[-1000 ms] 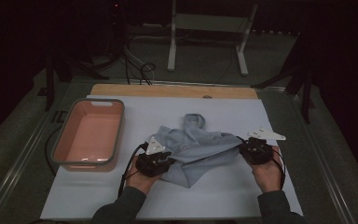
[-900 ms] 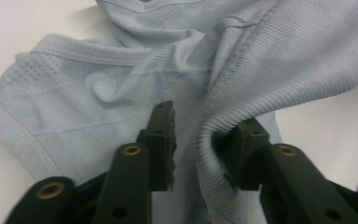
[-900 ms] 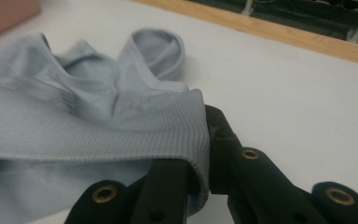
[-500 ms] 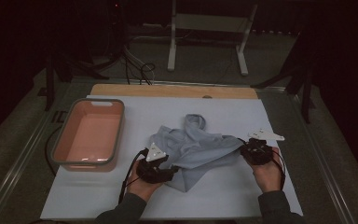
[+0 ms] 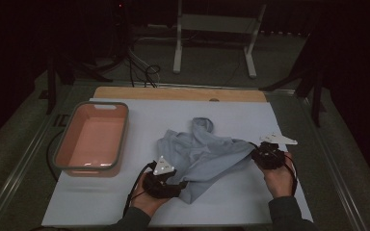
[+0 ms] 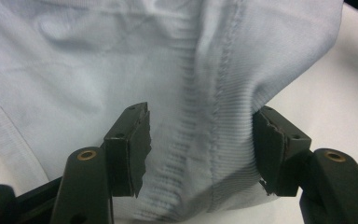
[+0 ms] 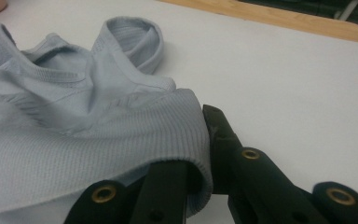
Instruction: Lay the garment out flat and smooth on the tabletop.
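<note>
A pink tub [image 5: 92, 142] with a grey rim sits at the far left of the white table cover [image 5: 294, 120], well to the left of the left gripper [image 5: 173, 185] and apart from everything else. The left gripper lies low over the near edge of the cover, held in the person's left hand [image 5: 147, 199]. Its jaws have just been opening and now stand apart; in the left gripper view a ribbed, stitched fold of the pale blue shirt [image 6: 177, 70] runs between them. The right-hand pad touches the cloth, the left-hand pad stands clear of it, so nothing is clamped.

The shirt [image 5: 202, 154] is crumpled on the cover between the two grippers, its collar end bunched on the far side, away from both tools.

To the right, the right gripper [image 5: 262, 155], in the right hand [image 5: 279, 178], is clamped on the shirt's ribbed hem [image 7: 168, 135], which wraps over one jaw and is pinched against the other. The cloth stretches from that gripper leftward towards the other.
</note>
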`<action>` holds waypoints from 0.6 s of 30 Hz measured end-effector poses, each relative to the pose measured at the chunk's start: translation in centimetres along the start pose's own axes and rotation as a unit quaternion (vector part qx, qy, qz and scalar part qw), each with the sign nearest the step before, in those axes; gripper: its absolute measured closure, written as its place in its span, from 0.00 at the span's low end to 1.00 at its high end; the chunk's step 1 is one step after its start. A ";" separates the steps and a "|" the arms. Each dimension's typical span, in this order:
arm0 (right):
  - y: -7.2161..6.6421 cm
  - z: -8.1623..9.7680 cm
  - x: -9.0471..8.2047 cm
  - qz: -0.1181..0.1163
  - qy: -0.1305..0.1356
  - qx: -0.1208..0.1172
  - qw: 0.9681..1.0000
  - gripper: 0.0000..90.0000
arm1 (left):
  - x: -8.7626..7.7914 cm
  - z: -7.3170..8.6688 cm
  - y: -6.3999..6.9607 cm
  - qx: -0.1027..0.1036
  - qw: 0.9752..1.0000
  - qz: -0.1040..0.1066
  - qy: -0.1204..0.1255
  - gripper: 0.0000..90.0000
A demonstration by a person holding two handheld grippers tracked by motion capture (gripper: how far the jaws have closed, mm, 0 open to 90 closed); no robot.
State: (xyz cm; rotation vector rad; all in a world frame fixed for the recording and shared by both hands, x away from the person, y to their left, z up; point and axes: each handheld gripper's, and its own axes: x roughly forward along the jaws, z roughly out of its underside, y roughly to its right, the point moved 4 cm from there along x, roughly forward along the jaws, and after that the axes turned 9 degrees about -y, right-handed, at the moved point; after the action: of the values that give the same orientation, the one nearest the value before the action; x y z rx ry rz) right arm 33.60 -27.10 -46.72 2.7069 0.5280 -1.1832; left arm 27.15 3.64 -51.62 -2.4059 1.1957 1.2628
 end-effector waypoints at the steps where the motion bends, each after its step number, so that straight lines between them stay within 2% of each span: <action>1: 0.1 0.0 -0.1 0.002 0.002 0.002 1.000 0.97 | 0.0 0.0 0.0 0.000 1.000 0.000 0.000 0.47; 2: 0.3 -0.1 -0.2 0.007 0.006 0.005 1.000 0.97 | 0.5 0.0 0.1 -0.006 1.000 -0.006 -0.002 0.47; 5: 0.9 -0.1 -0.6 0.009 0.015 0.016 1.000 0.97 | 1.1 0.2 0.2 0.003 1.000 -0.016 -0.014 0.51; 7: 1.1 -0.1 -0.8 0.010 0.015 0.018 1.000 0.97 | 1.3 0.1 0.3 0.002 1.000 -0.015 -0.014 0.57; 8: 1.2 0.0 -0.8 0.012 0.014 0.017 1.000 0.97 | 1.5 0.0 0.3 0.013 1.000 -0.015 -0.023 0.64; 9: 1.2 0.0 -0.8 0.012 0.014 0.017 1.000 0.97 | 1.5 0.0 0.3 0.013 1.000 -0.015 -0.023 0.69; 10: 1.2 0.2 -0.8 0.013 0.011 0.015 1.000 0.97 | 1.6 -0.1 0.2 0.034 0.999 -0.023 -0.034 0.76; 11: 1.2 0.2 -0.8 0.013 0.011 0.015 1.000 0.97 | 1.6 -0.1 0.2 0.034 0.999 -0.023 -0.034 0.78; 12: 1.3 0.3 -0.8 0.013 0.012 0.017 1.000 0.97 | 1.6 -0.3 -0.1 0.048 0.997 -0.040 -0.042 0.81; 13: 1.2 0.3 -0.8 0.013 0.012 0.017 1.000 0.97 | 1.5 -0.5 -0.5 0.052 0.996 -0.056 -0.042 0.82; 14: 1.3 0.4 -0.8 0.012 0.012 0.016 1.000 0.97 | 1.4 -0.6 -0.7 0.052 0.996 -0.065 -0.043 0.83; 15: 1.3 0.4 -0.8 0.012 0.012 0.014 1.000 0.97 | 1.4 -0.6 -0.7 0.052 0.996 -0.065 -0.043 0.82; 16: 1.2 0.5 -0.8 0.010 0.011 0.013 1.000 0.97 | 1.1 -0.9 -1.7 0.044 0.995 -0.082 -0.034 0.82; 18: 1.1 0.7 -0.7 0.006 0.009 0.008 1.000 0.97 | 1.0 -1.2 -2.6 0.030 0.995 -0.092 -0.032 0.82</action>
State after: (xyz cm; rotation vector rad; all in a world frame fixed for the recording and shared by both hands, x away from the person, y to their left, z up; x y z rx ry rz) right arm 33.07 -28.45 -46.72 2.7324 0.5056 -1.1673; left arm 30.06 4.28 -52.15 -2.3506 0.9564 1.2201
